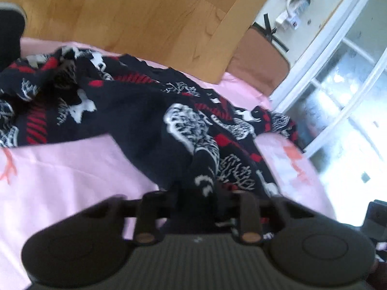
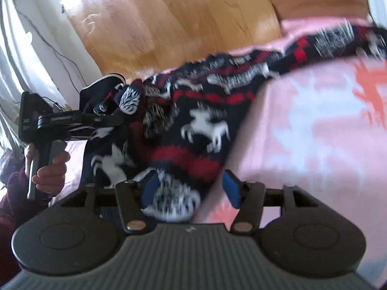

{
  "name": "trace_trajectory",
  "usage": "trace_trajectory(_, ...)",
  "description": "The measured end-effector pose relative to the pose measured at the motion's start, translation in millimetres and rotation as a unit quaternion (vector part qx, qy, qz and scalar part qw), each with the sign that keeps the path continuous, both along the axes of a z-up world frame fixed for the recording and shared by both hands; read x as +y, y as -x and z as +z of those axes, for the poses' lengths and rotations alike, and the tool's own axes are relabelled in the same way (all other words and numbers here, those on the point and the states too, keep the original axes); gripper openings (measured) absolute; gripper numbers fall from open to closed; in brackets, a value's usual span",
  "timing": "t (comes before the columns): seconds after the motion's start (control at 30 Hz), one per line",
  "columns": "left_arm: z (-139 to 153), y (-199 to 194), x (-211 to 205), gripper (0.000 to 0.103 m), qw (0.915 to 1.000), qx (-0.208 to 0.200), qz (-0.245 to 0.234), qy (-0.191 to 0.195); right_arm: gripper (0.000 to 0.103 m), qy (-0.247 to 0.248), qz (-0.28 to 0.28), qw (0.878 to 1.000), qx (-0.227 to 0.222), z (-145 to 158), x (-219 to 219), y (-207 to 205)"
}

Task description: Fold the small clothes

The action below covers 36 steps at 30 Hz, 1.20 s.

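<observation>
A dark knitted sweater with red stripes and white animal figures lies crumpled on a pink sheet. My left gripper is shut on a fold of the sweater, which bunches between its fingers. It also shows in the right wrist view, held by a hand and gripping the sweater's far edge. My right gripper is open, with its blue pads on either side of the sweater's near edge. The views are motion-blurred.
The pink sheet has orange and white prints and covers a raised surface. A wooden floor lies beyond it. A brown chair, a glass door and a taped power strip stand at the right.
</observation>
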State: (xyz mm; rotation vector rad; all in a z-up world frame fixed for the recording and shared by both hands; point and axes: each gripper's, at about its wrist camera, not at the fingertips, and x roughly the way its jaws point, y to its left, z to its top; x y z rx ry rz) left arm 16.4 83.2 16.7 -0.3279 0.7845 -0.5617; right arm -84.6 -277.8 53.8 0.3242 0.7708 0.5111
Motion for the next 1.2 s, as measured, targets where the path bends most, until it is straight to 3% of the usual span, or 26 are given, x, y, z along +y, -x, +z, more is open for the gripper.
trace_trajectory(0.1, 14.8, 20.6, 7.7, 0.019, 0.9999, -0.015, 0.004, -0.004, 0.064, -0.014, 0.017, 1.0, -0.008, -5.9, 11.4, 14.8)
trace_trajectory(0.13, 23.5, 31.3, 13.2, 0.019, 0.9995, -0.028, 0.007, -0.012, 0.057, -0.023, 0.027, 0.999, -0.01, -7.5, 19.2, 16.6)
trace_trajectory(0.17, 31.1, 41.6, 20.0, 0.019, 0.999, -0.038, 0.01, -0.02, 0.037, -0.03, 0.036, 0.999, -0.01, -9.4, 24.9, 18.6)
trace_trajectory(0.2, 37.9, 51.0, 27.4, 0.018, 0.9985, -0.044, 0.014, -0.03, 0.026, -0.031, 0.043, 0.999, -0.008, -11.0, 31.3, 17.3)
trace_trajectory(0.23, 43.7, 62.2, 35.1, 0.017, 0.9981, -0.044, 0.019, -0.04, 0.016, -0.024, 0.049, 0.999, -0.007, -11.1, 36.5, 15.3)
trace_trajectory(0.27, 48.2, 73.4, 42.5, 0.017, 0.9976, -0.038, 0.025, -0.052, 0.015, -0.016, 0.052, 0.999, -0.006, -8.8, 37.5, 12.7)
trace_trajectory(0.33, 51.6, 95.1, 53.6, 0.016, 0.9961, -0.014, 0.035, -0.08, 0.014, -0.011, 0.053, 0.998, -0.019, 4.4, 26.2, 9.8)
trace_trajectory(0.47, 36.8, 127.2, 56.7, 0.017, 0.9961, 0.032, 0.019, -0.08, 0.015, 0.002, 0.061, 0.997, -0.055, 43.8, -8.1, 12.2)
trace_trajectory(0.5, 33.1, 132.0, 53.9, 0.02, 0.9946, 0.027, 0.018, -0.098, 0.015, 0.026, 0.068, 0.996, -0.057, 47.3, -8.5, 11.2)
trace_trajectory(0.53, 31.3, 133.3, 53.4, 0.03, 0.9933, 0.018, 0.024, -0.111, 0.019, 0.062, 0.081, 0.993, -0.054, 48.4, -5.8, 9.6)
trace_trajectory(0.6, 30.3, 133.8, 69.6, 0.041, 0.9924, 0.008, 0.059, -0.108, 0.033, 0.133, 0.101, 0.985, -0.05, 47.6, 0.5, 3.4)
trace_trajectory(0.63, 30.6, 131.2, 82.3, 0.041, 0.9922, 0.005, 0.082, -0.094, 0.049, 0.163, 0.092, 0.981, -0.053, 50.0, 1.0, -2.1)
trace_trajectory(0.7, 31.0, 128.3, 104.0, 0.041, 0.9891, -0.002, 0.123, -0.081, 0.052, 0.175, 0.069, 0.98, -0.064, 60.2, -4.5, -12.3)
trace_trajectory(0.8, 27.6, 118.8, 128.6, 0.041, 0.9799, -0.006, 0.186, -0.071, 0.052, 0.148, 0.077, 0.981, -0.103, 85.0, 11.3, -32.0)
trace_trajectory(0.93, 15.2, 114.7, 150.3, 0.041, 0.9754, -0.001, 0.218, -0.034, 0.051, 0.126, 0.177, 0.964, -0.156, 99.4, 93.3, -51.8)
trace_trajectory(1.03, 9.0, 124.2, 156.1, 0.042, 0.9749, -0.008, 0.221, -0.029, 0.05, 0.12, 0.259, 0.943, -0.17, 98.4, 178.4, -70.5)
trace_trajectory(1.2, 10.2, 151.4, 180.3, 0.046, 0.9695, -0.033, 0.243, -0.008, 0.054, 0.186, 0.336, 0.912, -0.142, 54.2, 318.9, -119.3)
